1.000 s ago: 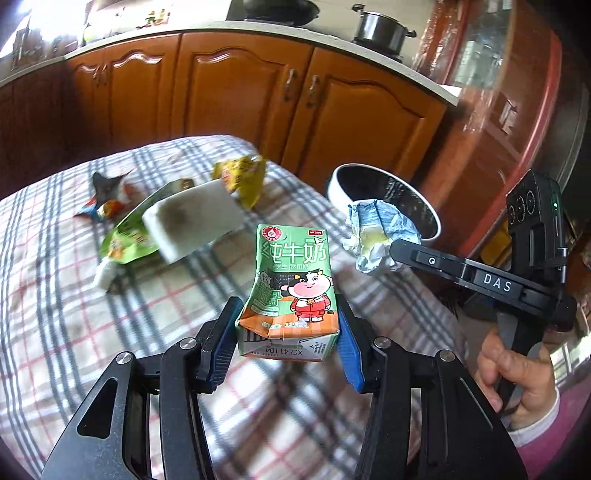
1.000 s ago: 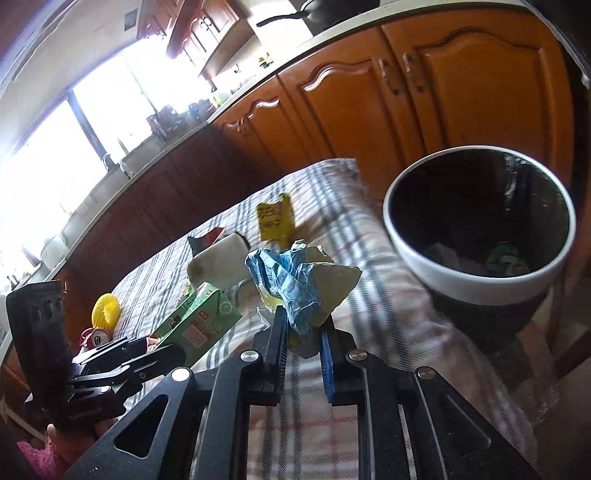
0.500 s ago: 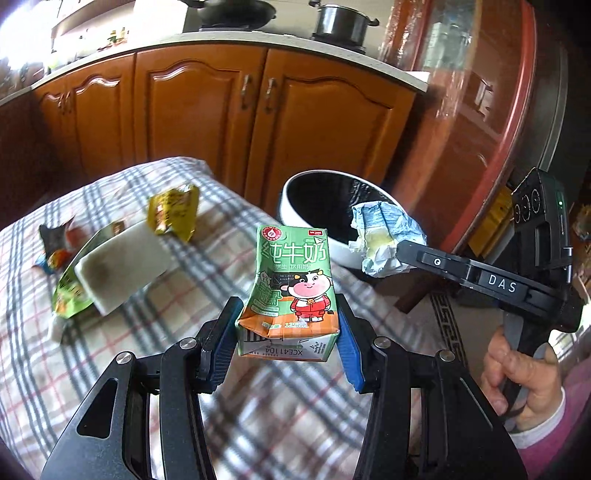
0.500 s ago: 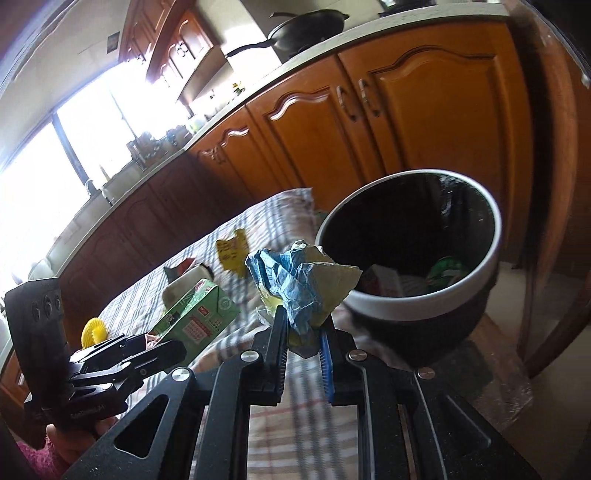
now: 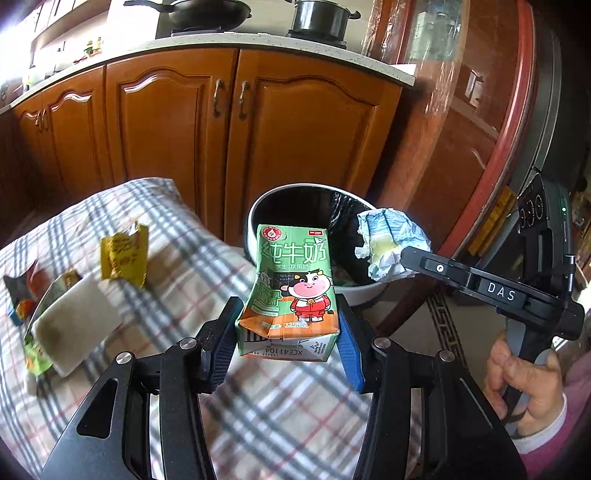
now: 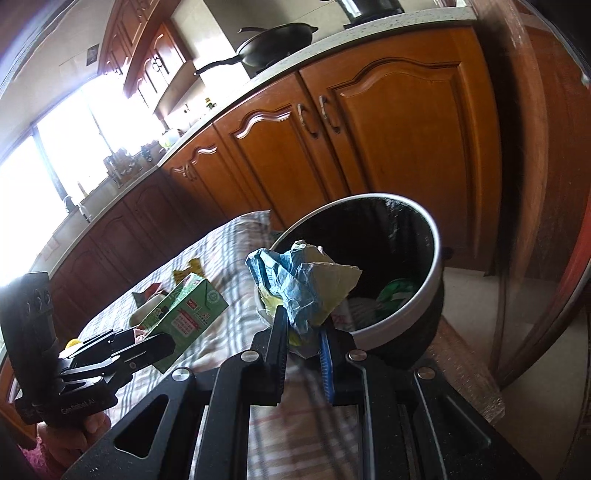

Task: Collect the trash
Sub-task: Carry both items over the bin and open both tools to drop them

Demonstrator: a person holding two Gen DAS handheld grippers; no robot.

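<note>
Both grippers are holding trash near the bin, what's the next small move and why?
Probably carry the right gripper a little farther over the trash bin and open it: its crumpled blue wrapper hangs just short of the rim, while the left gripper holds the milk carton over the tablecloth.

Kitchen interior. Run of orange-brown wooden base cabinets with arched panel doors and metal handles, under a pale speckled countertop. On it — a black wok and a dark lidded pot. Bright window at far left, washed out by daylight. Plaid cloth covers the table. Red-framed glass cabinet at right; pale floor below.
</note>
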